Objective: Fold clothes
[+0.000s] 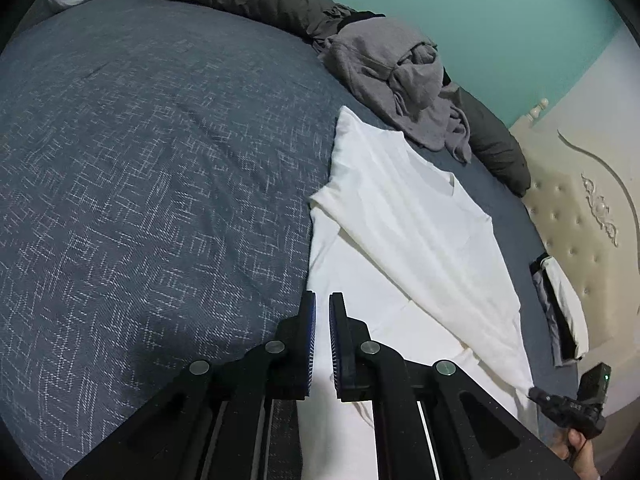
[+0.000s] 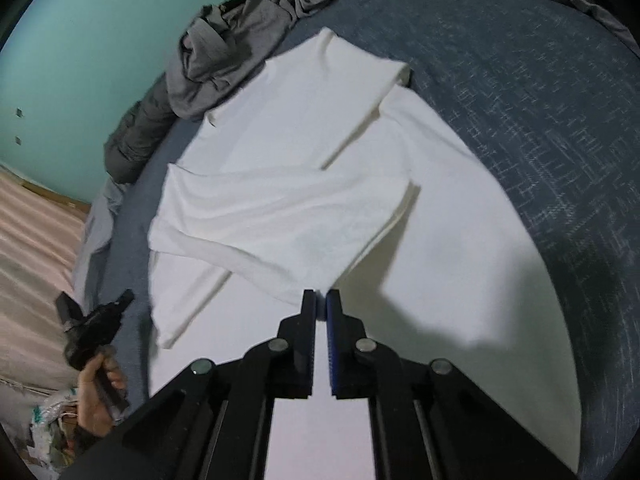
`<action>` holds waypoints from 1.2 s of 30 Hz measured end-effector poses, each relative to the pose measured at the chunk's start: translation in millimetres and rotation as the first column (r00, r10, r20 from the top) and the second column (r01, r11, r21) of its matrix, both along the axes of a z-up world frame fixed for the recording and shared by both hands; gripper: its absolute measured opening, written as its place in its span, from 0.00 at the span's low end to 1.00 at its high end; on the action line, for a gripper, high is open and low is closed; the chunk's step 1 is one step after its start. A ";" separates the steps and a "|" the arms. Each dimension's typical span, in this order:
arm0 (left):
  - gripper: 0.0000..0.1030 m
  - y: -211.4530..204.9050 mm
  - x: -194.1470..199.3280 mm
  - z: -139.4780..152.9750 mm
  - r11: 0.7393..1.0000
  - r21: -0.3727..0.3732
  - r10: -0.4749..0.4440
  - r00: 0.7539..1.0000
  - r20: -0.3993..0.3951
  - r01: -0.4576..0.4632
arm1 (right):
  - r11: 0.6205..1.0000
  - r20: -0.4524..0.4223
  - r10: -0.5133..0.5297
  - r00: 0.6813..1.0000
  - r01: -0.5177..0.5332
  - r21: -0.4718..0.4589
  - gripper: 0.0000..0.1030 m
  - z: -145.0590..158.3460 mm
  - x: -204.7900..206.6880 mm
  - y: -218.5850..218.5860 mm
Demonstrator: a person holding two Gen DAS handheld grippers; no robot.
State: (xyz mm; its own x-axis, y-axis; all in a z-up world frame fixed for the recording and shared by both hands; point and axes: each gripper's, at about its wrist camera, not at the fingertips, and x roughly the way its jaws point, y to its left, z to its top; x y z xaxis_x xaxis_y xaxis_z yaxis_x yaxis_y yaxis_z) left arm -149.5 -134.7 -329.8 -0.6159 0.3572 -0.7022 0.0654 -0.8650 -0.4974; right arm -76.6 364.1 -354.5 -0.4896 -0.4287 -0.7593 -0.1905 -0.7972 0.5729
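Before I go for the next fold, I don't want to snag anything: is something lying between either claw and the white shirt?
Nothing visible does. The white cotton shirt lies spread on the blue woven bedspread, right under both claws. The crumpled grey garment sits past the shirt's far edge, out of the way.

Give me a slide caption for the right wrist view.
Right gripper nearly closed above a partly folded white shirt on a blue bed.
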 end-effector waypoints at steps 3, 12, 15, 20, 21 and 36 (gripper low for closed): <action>0.15 -0.4 -7.3 -1.8 1.000 0.015 0.000 1.000 0.001 0.000 | 1.000 0.018 0.010 1.000 -0.010 -0.013 0.04 -5.5 4.5 1.1; 0.27 2.0 -50.6 -12.2 0.998 0.061 0.007 1.000 0.012 -0.008 | 0.999 0.045 0.035 0.998 -0.034 -0.030 0.04 -20.0 7.4 -5.7; 0.27 1.9 -65.4 -14.1 0.998 0.058 0.010 1.000 0.005 -0.010 | 0.999 0.047 0.044 0.998 -0.043 -0.028 0.04 -21.9 7.5 -6.9; 0.27 -2.0 -85.2 -25.6 0.995 0.092 0.034 0.999 0.023 -0.036 | 0.998 0.056 0.055 0.997 -0.053 -0.033 0.04 -25.0 4.6 -5.6; 0.26 -1.3 -88.2 -27.7 0.994 0.100 0.033 0.999 0.025 -0.035 | 0.998 0.055 0.054 0.997 -0.052 -0.036 0.04 -25.3 4.3 -4.9; 0.02 -3.4 -82.0 -18.7 0.996 0.086 0.034 0.999 0.002 -0.034 | 0.998 0.037 0.047 0.998 -0.046 -0.030 0.04 -19.4 5.5 -0.8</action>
State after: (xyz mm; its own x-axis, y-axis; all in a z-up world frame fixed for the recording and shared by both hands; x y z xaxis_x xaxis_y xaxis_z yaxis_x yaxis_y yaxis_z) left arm -231.6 -138.1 -348.5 -0.6280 0.3953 -0.6704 0.0942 -0.8164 -0.5697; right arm -71.1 363.3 -373.9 -0.4402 -0.4723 -0.7636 -0.1753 -0.7889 0.5890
